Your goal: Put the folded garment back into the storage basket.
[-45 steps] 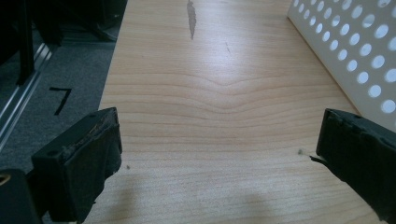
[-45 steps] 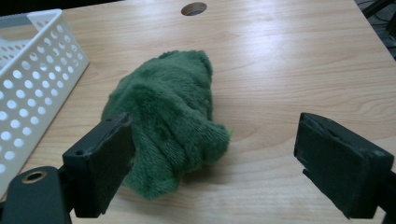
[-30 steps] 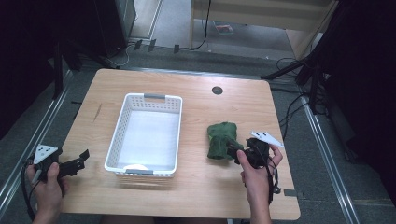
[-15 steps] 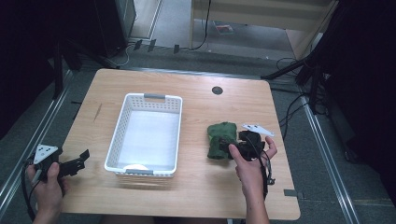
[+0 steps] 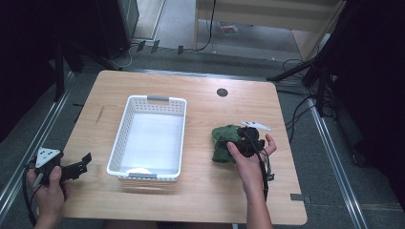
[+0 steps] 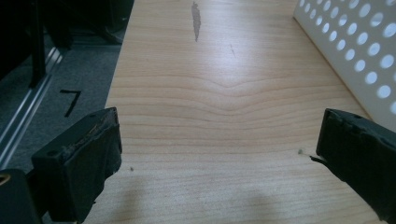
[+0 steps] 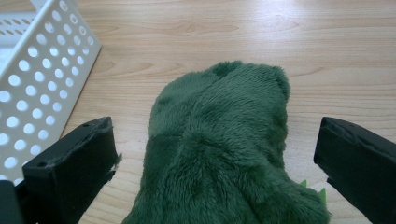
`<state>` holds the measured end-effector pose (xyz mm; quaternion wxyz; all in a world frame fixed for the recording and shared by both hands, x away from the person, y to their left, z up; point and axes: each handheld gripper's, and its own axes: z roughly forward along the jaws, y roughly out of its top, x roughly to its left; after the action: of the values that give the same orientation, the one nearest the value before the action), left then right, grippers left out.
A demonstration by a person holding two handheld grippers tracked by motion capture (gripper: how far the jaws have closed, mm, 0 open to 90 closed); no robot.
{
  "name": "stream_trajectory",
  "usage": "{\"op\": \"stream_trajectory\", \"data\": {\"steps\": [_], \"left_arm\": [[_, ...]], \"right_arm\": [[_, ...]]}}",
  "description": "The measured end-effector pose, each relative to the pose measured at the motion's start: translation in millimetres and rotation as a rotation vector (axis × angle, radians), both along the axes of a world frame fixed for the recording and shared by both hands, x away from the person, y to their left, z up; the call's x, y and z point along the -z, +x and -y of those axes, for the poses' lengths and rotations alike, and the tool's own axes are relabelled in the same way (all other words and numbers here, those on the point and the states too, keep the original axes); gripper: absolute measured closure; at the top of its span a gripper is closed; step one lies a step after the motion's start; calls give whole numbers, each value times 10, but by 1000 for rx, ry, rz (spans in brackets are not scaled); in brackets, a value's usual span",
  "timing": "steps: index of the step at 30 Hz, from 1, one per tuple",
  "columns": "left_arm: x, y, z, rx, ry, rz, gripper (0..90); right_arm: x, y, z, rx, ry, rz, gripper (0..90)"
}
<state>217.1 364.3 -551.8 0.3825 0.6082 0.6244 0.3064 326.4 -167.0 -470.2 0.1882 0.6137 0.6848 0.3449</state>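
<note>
- From the high view, we see the right gripper has slid forward from the table's near edge. Now it sits right over the fuzzy dark green plush toy. A second ago it was a little behind the toy. The left gripper has stayed at the near left corner of the light wooden table. The white plastic basket with round holes has not moved, and it looks almost empty.
- From the left gripper view, we see the jaws wide apart over bare wood, with nothing between them.
- From the right gripper view, we see the jaws wide apart with the toy between them. They are not squeezing it yet. We think a grab comes next, maybe to put it in the basket.
</note>
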Motion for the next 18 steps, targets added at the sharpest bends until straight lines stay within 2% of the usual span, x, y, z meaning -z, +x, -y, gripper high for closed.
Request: {"op": "stream_trajectory", "data": {"steps": [3, 6, 7, 8, 18], "left_arm": [[-1, 5, 15, -6, 6, -9, 12], [-1, 18, 31, 3, -21, -8, 12], [-1, 18, 31, 3, -21, -8, 12], [-7, 24, 59, 12, 5, -7, 12], [-31, 19, 109, 45, -8, 13, 12]], "right_arm": [[16, 29, -5, -3, -6, -7, 0], [31, 54, -10, 2, -9, -17, 0], [31, 54, -10, 2, -9, -17, 0], [45, 72, -13, 10, -19, -23, 0], [106, 144, -41, -5, -27, -44, 0]]}}
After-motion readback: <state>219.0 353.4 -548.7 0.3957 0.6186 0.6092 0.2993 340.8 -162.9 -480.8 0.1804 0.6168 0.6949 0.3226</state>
